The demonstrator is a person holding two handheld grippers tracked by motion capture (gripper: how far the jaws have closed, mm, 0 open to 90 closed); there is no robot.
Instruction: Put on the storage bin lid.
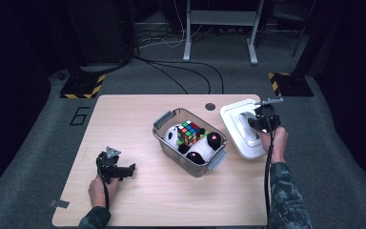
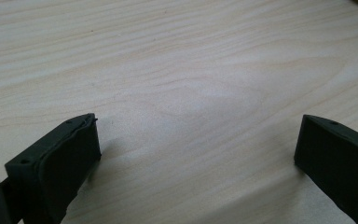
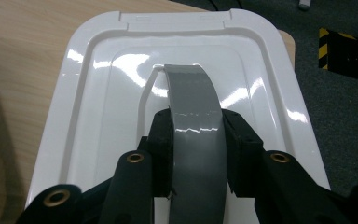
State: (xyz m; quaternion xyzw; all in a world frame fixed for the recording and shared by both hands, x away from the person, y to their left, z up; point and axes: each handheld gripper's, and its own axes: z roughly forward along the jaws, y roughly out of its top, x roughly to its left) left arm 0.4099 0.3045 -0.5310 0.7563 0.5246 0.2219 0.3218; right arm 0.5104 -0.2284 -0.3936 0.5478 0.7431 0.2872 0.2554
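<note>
One white plastic lid [image 3: 121, 88] lies at the right edge of the wooden table [image 1: 138, 114], apart from its bin, with the right gripper [image 3: 196, 140] clamped on the lid's grey handle [image 3: 193, 98], both jaws pressing its sides. Just to the left, the clear storage bin [image 1: 205, 167] stands uncovered, a Rubik's cube [image 1: 189, 132] resting on plush toys [image 1: 201, 148] inside; packing looks done, while carrying the lid over and seating it remains. Near the table's front left, the left gripper [image 2: 196, 154] sits on bare wood, jaws spread wide and empty.
</note>
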